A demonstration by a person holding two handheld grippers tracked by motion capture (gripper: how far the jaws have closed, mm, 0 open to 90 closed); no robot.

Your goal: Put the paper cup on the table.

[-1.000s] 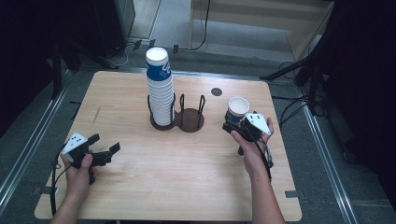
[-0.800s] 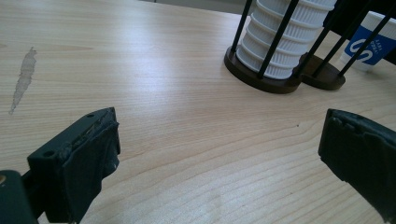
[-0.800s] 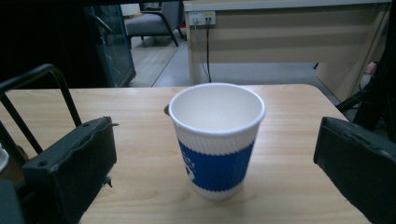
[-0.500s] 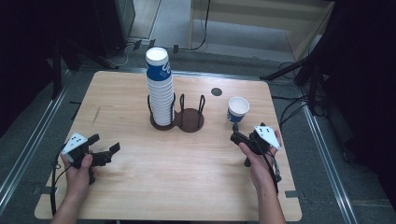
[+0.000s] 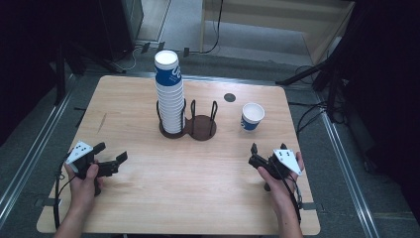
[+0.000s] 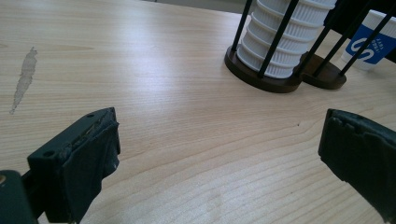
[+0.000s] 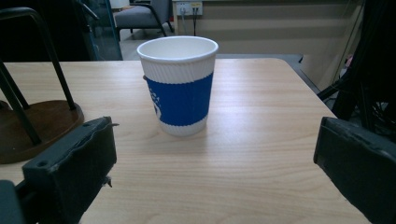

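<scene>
While the left gripper (image 5: 110, 159) waited wide-jawed far left of the cup rack (image 5: 200, 128), the lone paper cup (image 5: 252, 117) stood upright right of it, directly ahead of the nearer, empty, spread-jawed right gripper (image 5: 267, 152).

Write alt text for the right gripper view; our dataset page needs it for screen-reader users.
A single blue-and-white paper cup stands upright and empty on a wooden table, centred ahead of the open right gripper, whose two black jaws rise wide apart at the bottom corners. The dark cup holder sits at the left edge.
</scene>
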